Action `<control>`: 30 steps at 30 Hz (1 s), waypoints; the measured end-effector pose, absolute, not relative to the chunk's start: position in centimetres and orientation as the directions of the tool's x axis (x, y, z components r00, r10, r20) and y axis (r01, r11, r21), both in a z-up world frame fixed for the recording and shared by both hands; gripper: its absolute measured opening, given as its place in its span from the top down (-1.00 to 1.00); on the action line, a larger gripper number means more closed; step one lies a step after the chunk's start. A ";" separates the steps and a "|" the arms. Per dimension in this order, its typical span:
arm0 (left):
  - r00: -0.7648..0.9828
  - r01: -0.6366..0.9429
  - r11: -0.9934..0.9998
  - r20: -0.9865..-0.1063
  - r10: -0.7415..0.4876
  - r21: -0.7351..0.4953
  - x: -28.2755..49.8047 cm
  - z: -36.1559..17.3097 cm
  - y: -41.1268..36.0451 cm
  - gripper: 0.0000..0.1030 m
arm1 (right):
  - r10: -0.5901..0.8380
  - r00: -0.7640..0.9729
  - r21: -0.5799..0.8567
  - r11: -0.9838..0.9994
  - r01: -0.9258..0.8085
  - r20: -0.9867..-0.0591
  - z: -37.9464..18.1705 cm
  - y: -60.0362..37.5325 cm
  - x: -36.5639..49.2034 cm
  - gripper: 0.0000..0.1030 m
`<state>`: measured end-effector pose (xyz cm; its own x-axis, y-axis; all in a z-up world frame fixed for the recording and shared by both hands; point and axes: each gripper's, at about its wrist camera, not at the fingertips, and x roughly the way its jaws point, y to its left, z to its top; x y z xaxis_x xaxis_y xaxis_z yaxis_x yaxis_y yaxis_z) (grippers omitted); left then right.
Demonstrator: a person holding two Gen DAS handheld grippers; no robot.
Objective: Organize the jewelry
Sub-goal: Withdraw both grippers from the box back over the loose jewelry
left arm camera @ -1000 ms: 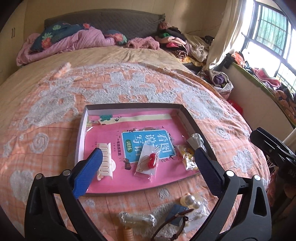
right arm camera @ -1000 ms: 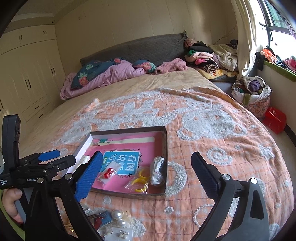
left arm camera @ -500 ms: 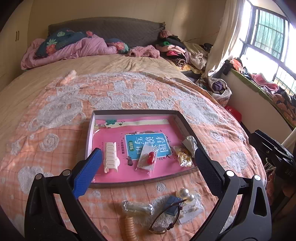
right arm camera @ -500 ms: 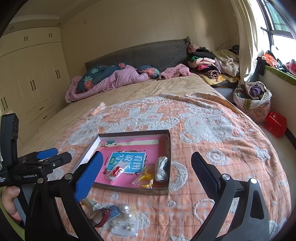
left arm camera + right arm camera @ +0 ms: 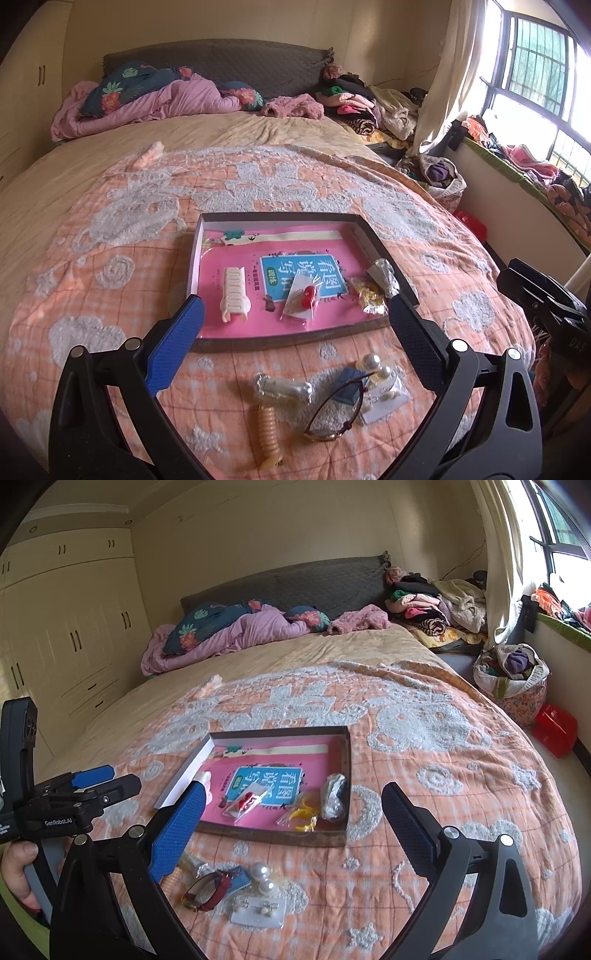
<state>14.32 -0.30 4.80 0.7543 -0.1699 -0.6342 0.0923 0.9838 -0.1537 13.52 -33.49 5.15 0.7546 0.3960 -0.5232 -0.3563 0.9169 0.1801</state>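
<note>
Comparing with the views a second ago, both claws are found drawn back and raised from the box [image 5: 384, 254]: the box is seen smaller and farther off, and the loose pieces on the bed [image 5: 110, 221] in front of it, earlier cut off at the bottom edge, are now fully shown. It is judged that a fresh pick is being lined up among these pieces: the bracelet [image 5: 338, 410], the pearl earrings [image 5: 376, 365], the coiled hair tie [image 5: 267, 432] and a clear packet [image 5: 282, 386]. Already inside the box are the cream hair clip [image 5: 234, 297], a red-bead packet [image 5: 303, 299], a yellow packet [image 5: 367, 297] and a silver packet [image 5: 384, 273]. The left claw [image 5: 295, 325] is held wide, with nothing gripped or touched. The right claw [image 5: 293, 818] is likewise spread wide and empty above the bed.
</note>
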 end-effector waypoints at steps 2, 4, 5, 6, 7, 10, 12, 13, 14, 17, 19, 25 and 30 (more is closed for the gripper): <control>0.753 0.094 0.984 -0.636 -0.170 -0.152 14.0 4.6 -0.4 -0.81 | 0.401 0.748 0.180 0.914 -0.363 -0.529 4.9 -33.4 13.2 -0.85; 0.749 0.096 0.985 -0.641 -0.168 -0.145 13.7 4.4 -0.6 -0.81 | 0.406 0.742 0.179 0.912 -0.370 -0.534 4.6 -33.3 12.9 -0.85; 0.748 0.098 0.985 -0.643 -0.168 -0.143 13.5 4.2 -0.6 -0.81 | 0.408 0.738 0.177 0.910 -0.374 -0.538 4.5 -33.3 12.7 -0.85; 0.746 0.099 0.985 -0.645 -0.166 -0.139 13.4 4.1 -0.7 -0.81 | 0.408 0.735 0.174 0.910 -0.377 -0.542 4.3 -33.3 12.6 -0.85; 0.745 0.099 0.986 -0.646 -0.164 -0.135 13.2 4.0 -0.7 -0.81 | 0.410 0.731 0.173 0.909 -0.380 -0.546 4.1 -33.3 12.5 -0.85; 0.740 0.099 0.986 -0.653 -0.164 -0.135 12.8 3.4 -0.8 -0.81 | 0.411 0.722 0.170 0.907 -0.385 -0.556 3.5 -33.2 12.0 -0.85; 0.735 0.099 0.987 -0.659 -0.160 -0.130 12.5 3.1 -0.8 -0.81 | 0.410 0.716 0.171 0.907 -0.385 -0.565 3.1 -33.2 11.9 -0.85; 0.733 0.101 0.987 -0.661 -0.161 -0.129 12.4 2.9 -0.9 -0.81 | 0.411 0.711 0.172 0.907 -0.386 -0.571 2.9 -33.2 11.8 -0.85; 0.730 0.102 0.987 -0.664 -0.161 -0.127 12.3 2.8 -1.0 -0.81 | 0.409 0.709 0.171 0.907 -0.385 -0.575 2.7 -33.2 11.7 -0.85; 0.720 0.109 0.986 -0.674 -0.165 -0.125 12.0 2.2 -1.1 -0.81 | 0.408 0.701 0.170 0.907 -0.386 -0.585 2.3 -33.3 11.5 -0.85; 0.712 0.118 0.986 -0.681 -0.169 -0.122 11.7 1.8 -1.4 -0.81 | 0.407 0.697 0.169 0.906 -0.387 -0.591 2.1 -33.3 11.5 -0.85; 0.686 0.141 0.984 -0.707 -0.175 -0.106 11.1 0.4 -2.2 -0.81 | 0.403 0.678 0.165 0.906 -0.389 -0.615 1.3 -33.3 11.3 -0.85; 0.665 0.162 0.982 -0.725 -0.179 -0.094 10.6 -0.6 -2.8 -0.81 | 0.400 0.658 0.152 0.903 -0.402 -0.638 0.4 -33.1 11.2 -0.85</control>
